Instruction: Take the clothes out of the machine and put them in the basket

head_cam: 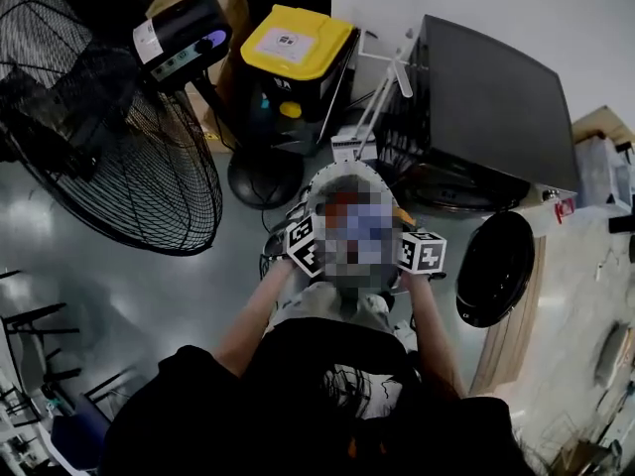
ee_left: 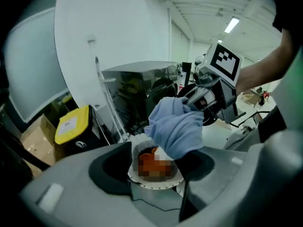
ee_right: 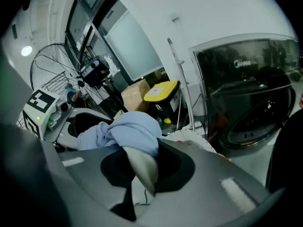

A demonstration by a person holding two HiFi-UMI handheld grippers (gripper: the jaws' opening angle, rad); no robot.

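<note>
A light blue garment (ee_left: pixel 177 124) hangs over a white basket (ee_left: pixel 156 186), where an orange item lies under a mosaic patch. My right gripper (ee_right: pixel 142 167) is shut on the garment (ee_right: pixel 125 131), a pale fold pinched between its pads. My left gripper (ee_left: pixel 156 167) stands open just above the basket, with the cloth brushing its right finger. In the head view both grippers, left (head_cam: pixel 316 234) and right (head_cam: pixel 412 241), are held over the basket (head_cam: pixel 342 172). The dark washing machine (head_cam: pixel 496 97) stands behind it to the right, its round door (head_cam: pixel 494 266) swung open.
A large black floor fan (head_cam: pixel 109 137) fills the left side. A black bin with a yellow lid (head_cam: pixel 293 62) and a cardboard box stand against the back wall. A white rack leans beside the machine (ee_right: pixel 251 103).
</note>
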